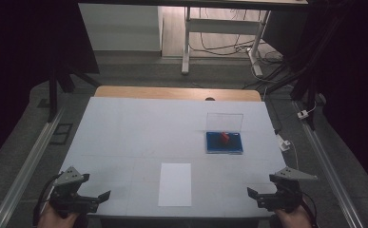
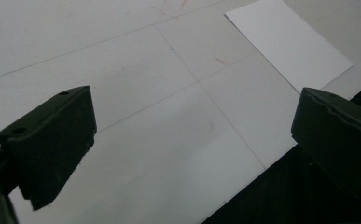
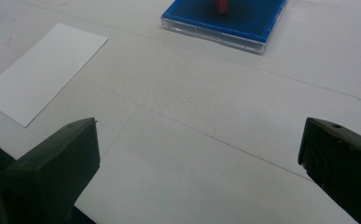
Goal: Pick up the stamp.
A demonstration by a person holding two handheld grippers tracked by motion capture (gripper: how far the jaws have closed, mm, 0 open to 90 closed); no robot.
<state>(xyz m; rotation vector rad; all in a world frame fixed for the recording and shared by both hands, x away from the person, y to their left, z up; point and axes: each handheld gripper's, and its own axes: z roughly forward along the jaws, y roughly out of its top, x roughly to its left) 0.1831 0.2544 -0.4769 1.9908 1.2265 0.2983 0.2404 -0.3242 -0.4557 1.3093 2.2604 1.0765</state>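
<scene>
**Black jaws idle at near edge**

Left gripper (image 1: pixel 103 195): jaws spread wide, empty, at the table's (image 1: pixel 124 128) near left corner. Right gripper (image 1: pixel 253 192): likewise spread and empty, near right corner. Paper (image 1: pixel 175 184): white sheet, flat, between the two. Blue case (image 1: pixel 224 142): lid upright, red stamp (image 1: pixel 225 137) inside, well beyond the right gripper. Step judged: start, nothing grasped. Next move probably called for a right-hand reach to the stamp.
</scene>
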